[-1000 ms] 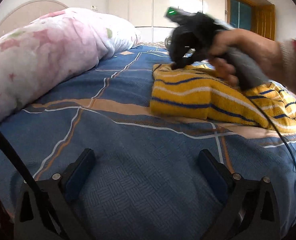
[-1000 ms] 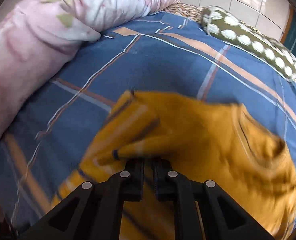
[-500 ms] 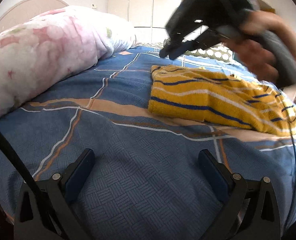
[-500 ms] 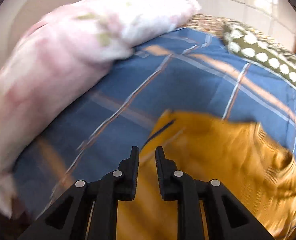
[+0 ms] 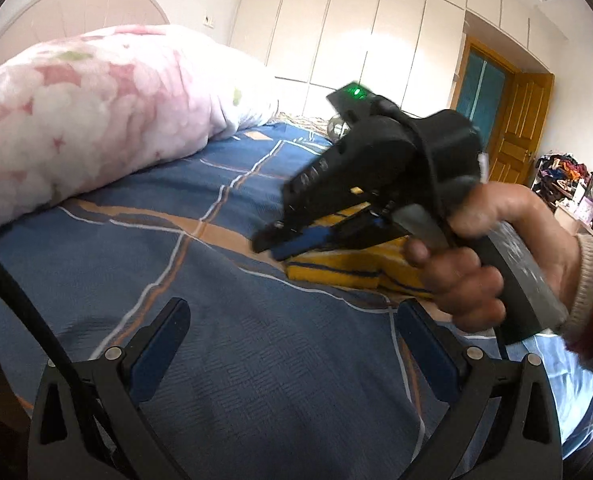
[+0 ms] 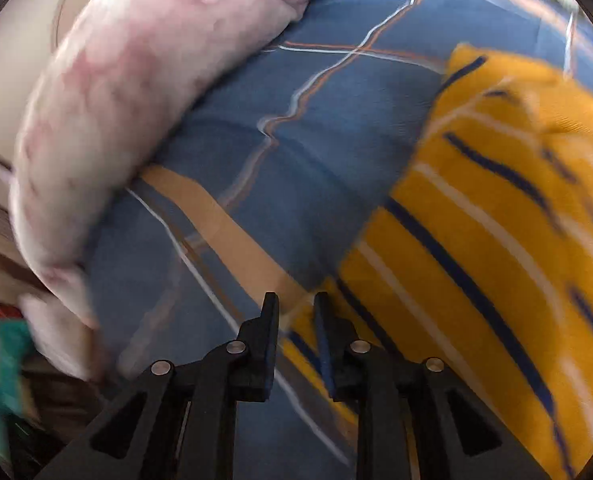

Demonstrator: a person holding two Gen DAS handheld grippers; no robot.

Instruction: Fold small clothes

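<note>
A yellow knit garment with blue and white stripes [image 6: 488, 208] lies folded on the blue bed cover [image 6: 296, 128]. In the left wrist view the garment [image 5: 336, 264] is partly hidden behind the right gripper [image 5: 268, 246] and the hand holding it. My right gripper [image 6: 295, 300] hovers just above the garment's near left corner, its jaws a narrow gap apart with nothing between them. My left gripper [image 5: 292, 316] is wide open and empty over bare cover, well short of the garment.
A pink floral duvet roll [image 5: 96, 112] lies along the left side of the bed and also shows in the right wrist view [image 6: 136, 92]. White wardrobes [image 5: 356, 40] and a wooden door [image 5: 516, 128] stand behind. Clutter sits at the far right [image 5: 560, 176].
My right gripper let go of the garment, lifted away, then came back toward its near left corner with jaws slightly parted. The left gripper stayed open and tilted upward.
</note>
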